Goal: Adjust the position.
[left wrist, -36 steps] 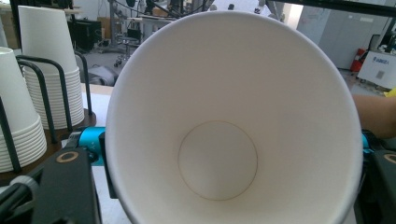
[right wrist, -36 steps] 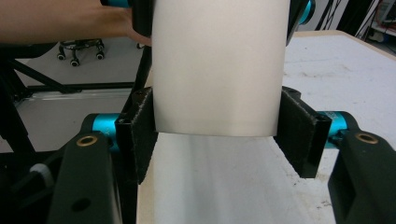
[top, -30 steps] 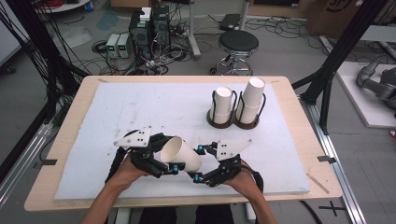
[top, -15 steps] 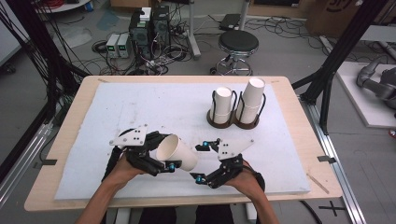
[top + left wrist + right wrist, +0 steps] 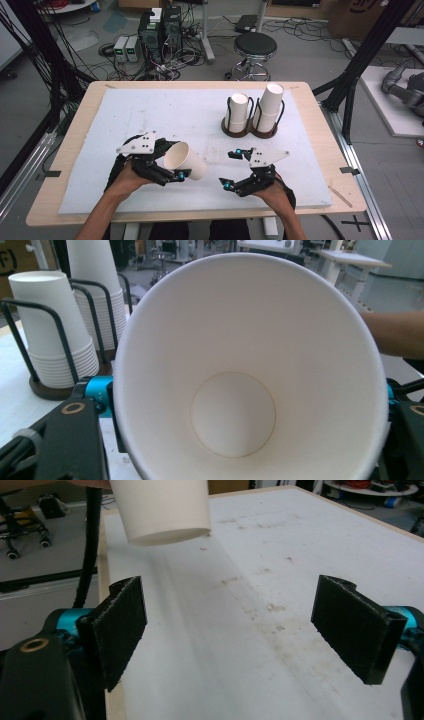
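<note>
A white paper cup hangs tilted over the white mat, mouth turned back at the left hand. My left gripper is shut on its sides; in the left gripper view the cup spans the gap between the blue-tipped fingers. My right gripper stands a short way right of the cup's base, open with nothing between its pads; its jaws have just been opening. In the right gripper view the cup's base floats beyond the jaws.
Two stacks of white cups stand upside down in a dark wire holder at the back right of the mat. The table's wooden front edge runs just behind both hands.
My right gripper has opened and drawn away to the right from the cup's base. The left gripper keeps the cup and has hardly moved.
</note>
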A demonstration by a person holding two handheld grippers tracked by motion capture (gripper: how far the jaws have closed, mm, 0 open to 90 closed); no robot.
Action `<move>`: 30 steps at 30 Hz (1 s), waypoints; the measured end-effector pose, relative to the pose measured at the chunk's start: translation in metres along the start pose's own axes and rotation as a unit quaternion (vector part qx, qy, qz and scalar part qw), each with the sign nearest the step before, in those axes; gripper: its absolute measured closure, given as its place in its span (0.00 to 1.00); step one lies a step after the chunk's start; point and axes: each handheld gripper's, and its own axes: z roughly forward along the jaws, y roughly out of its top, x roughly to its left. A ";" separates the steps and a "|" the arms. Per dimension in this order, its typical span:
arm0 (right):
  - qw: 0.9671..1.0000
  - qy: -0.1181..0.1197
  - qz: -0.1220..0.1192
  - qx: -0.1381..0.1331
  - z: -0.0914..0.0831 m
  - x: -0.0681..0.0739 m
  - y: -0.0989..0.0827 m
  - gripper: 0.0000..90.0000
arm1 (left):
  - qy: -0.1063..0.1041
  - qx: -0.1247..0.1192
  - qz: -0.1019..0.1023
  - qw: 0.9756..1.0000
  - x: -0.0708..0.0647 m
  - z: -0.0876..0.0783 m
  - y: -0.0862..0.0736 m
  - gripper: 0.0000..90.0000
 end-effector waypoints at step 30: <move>0.974 -0.201 0.098 0.043 -0.031 -0.032 -0.058 0.17 | 0.055 0.132 0.015 0.990 0.007 0.012 0.010 0.29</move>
